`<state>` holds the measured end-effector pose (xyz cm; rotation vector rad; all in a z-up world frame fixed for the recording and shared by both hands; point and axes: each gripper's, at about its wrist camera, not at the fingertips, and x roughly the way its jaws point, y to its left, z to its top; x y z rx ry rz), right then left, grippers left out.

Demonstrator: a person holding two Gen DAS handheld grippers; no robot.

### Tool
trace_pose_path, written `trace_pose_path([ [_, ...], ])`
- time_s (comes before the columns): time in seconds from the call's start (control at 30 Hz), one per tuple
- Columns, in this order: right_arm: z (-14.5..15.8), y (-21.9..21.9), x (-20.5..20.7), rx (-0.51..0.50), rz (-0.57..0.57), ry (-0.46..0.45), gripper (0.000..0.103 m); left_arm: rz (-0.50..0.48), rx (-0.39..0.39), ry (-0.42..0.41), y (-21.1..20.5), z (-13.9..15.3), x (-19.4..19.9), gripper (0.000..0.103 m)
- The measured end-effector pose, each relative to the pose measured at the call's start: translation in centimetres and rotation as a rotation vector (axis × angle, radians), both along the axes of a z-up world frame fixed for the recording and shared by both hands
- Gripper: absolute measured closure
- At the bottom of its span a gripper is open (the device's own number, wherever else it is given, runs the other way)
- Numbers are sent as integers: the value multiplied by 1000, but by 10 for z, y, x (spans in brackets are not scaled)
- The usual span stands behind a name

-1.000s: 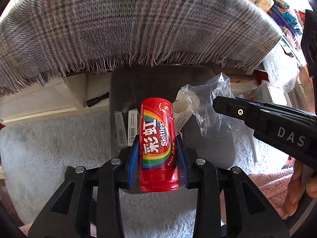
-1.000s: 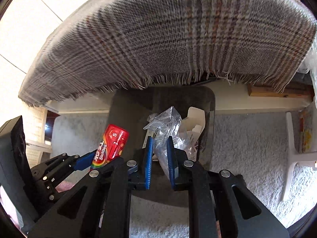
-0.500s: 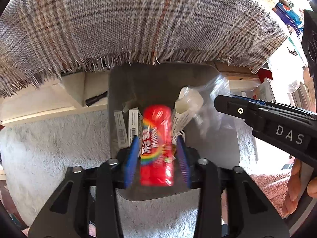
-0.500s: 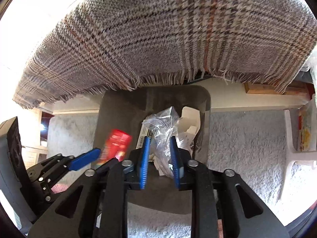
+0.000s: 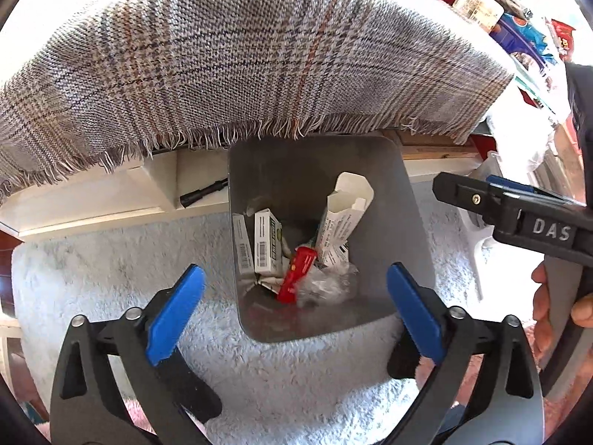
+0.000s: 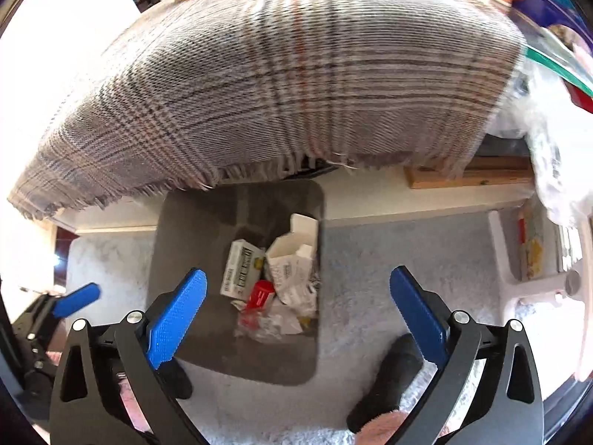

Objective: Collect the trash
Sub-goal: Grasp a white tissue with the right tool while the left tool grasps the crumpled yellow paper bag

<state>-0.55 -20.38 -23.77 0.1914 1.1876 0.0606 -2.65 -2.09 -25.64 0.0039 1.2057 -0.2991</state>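
A grey waste bin point(image 5: 411, 244) stands on the pale rug below both grippers; it also shows in the right wrist view point(image 6: 178, 244). Inside lie the red Skittles can point(image 5: 296, 272) point(image 6: 261, 294), the clear plastic bag point(image 5: 326, 287) point(image 6: 270, 324), white cartons point(image 5: 267, 243) point(image 6: 241, 272) and an open white box point(image 5: 346, 215) point(image 6: 296, 252). My left gripper point(image 5: 294, 313) is open and empty above the bin. My right gripper point(image 6: 296, 313) is open and empty above it too, and shows at the right of the left wrist view point(image 5: 519, 207).
A plaid fringed cloth point(image 5: 241, 63) hangs over a table edge just beyond the bin. A white fluffy rug point(image 5: 103, 267) covers the floor. Packaged goods point(image 5: 515, 33) sit at the upper right. A dark slipper point(image 6: 385, 378) lies near the right gripper.
Both grippers opened. The Skittles can dropped from the left gripper into the bin, and the plastic bag dropped from the right gripper into the bin.
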Motion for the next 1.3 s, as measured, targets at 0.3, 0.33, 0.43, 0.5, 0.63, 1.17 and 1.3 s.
trace_pose_path([
  [0.3,71,-25,1,69,-45,-95,3,-27,34,-69,13,68,17,8],
  [0.33,81,-27,5,62,-46,-108,3,-21,37,-82,16,78,22,8],
  [0.43,110,-30,21,48,-32,-142,3,10,26,-92,24,98,43,8],
  [0.5,126,-36,36,57,-34,-164,3,31,26,-103,30,110,61,8],
  [0.63,144,-51,71,93,-75,-189,3,48,25,-153,30,134,93,8],
  [1.17,143,-84,233,88,-149,-233,24,75,53,-250,-11,161,256,8],
  [1.3,130,-82,265,86,-128,-214,54,60,73,-265,-21,157,286,10],
])
